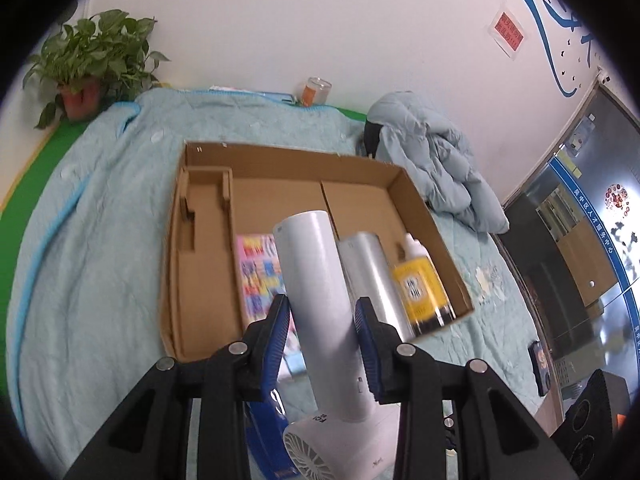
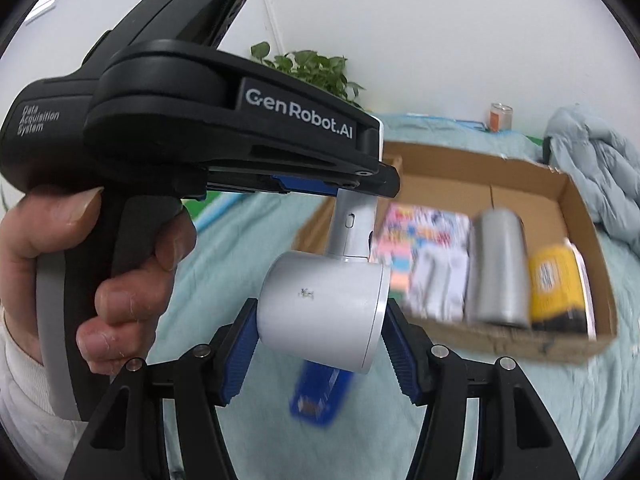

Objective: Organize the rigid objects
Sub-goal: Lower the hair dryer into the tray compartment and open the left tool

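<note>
A smooth matt white plastic hair dryer (image 1: 320,304), a brown corrugated cardboard box (image 1: 416,200), a brushed silvery cylinder (image 1: 372,276) and a soft quilted cloth blanket (image 1: 100,240).

A: Background noted? A leafy green potted plant in a terracotta pot (image 1: 82,80) stood at the far left, by the white wall (image 1: 280,20).

B: Yes. A clear glass jar with an orange label (image 1: 314,91) sat against that wall; a crumpled pale-blue padded jacket (image 1: 436,160) lay on the light-blue quilted cover (image 1: 100,240).
</note>
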A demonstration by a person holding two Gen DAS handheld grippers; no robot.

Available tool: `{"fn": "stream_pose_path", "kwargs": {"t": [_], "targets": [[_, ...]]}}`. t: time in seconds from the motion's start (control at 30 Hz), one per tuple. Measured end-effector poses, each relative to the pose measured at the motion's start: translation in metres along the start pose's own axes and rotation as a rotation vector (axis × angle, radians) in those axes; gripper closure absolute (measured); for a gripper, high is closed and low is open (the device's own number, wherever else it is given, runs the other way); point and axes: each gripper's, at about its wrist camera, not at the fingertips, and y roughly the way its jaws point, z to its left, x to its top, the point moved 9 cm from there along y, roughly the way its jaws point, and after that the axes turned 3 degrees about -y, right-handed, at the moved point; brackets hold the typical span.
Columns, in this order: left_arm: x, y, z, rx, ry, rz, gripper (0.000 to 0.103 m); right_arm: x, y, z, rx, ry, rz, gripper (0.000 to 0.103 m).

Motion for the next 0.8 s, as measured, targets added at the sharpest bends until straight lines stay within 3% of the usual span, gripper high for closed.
{"fn": "stream_pose_path", "kwargs": {"t": [0.17, 0.33, 0.53, 0.8], "targets": [[0.036, 0.018, 0.034, 0.011, 0.002, 0.036, 0.07, 0.057, 0.052, 0.004, 0.012, 0.023, 0.025, 0.045], [0.045, 0.052, 0.071, 0.003, -0.022, 0.101, 0.07, 0.092, 0.123, 0.0, 0.05, 0.04, 0.123, 0.045], [0.045, 0.091, 0.101, -0.047, -0.088, 0.16, 0.071, 0.088, 0.169, -0.003, 0.028, 0.084, 0.214, 0.045], [0.023, 0.123, 0.119, -0.059, -0.11, 0.265, 0.07, 0.078, 0.209, -0.005, 0.045, 0.154, 0.308, 0.043]]}}
